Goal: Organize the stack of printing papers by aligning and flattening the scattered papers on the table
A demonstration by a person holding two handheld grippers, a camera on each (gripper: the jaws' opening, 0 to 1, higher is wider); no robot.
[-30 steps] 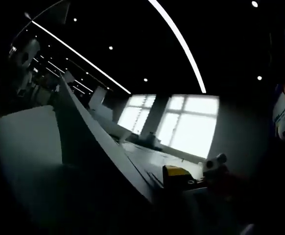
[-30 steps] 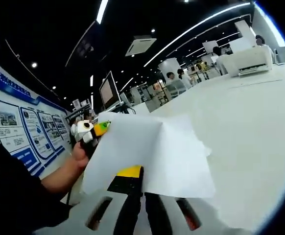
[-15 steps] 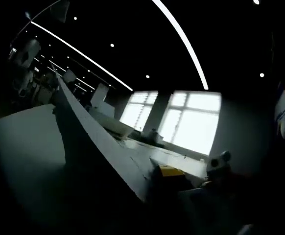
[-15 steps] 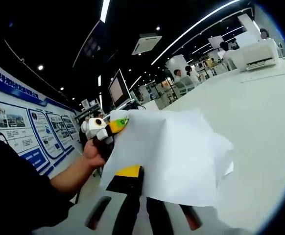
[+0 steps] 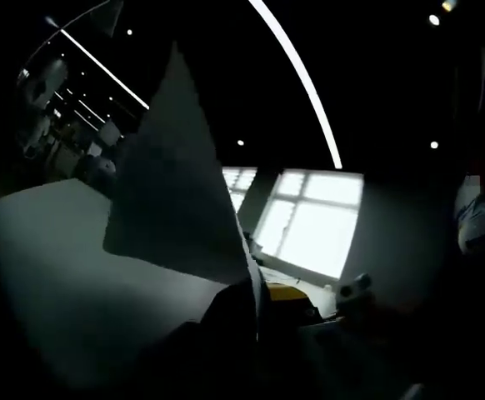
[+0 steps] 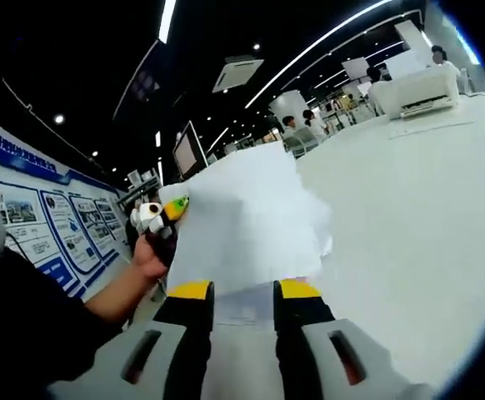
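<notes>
Right tongs (image 6: 244, 292) parted, yellow-tipped jaws side by side with a gap; left tongs (image 6: 161, 218) raised, gripped in person's hand (image 6: 148, 257), forearm extended, jaw state unresolved.

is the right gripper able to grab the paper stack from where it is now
Probably yes: the right gripper has its jaws open with the lower edge of the paper stack just ahead between them, nothing in between. The left gripper holds the far side.

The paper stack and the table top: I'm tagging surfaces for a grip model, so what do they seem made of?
The paper stack looks like plain white office paper, matt: thin sheets whose edges splay and bend in the right gripper view. The table looks like a smooth white laminate or painted board with a slight sheen; which one is unclear.
</notes>
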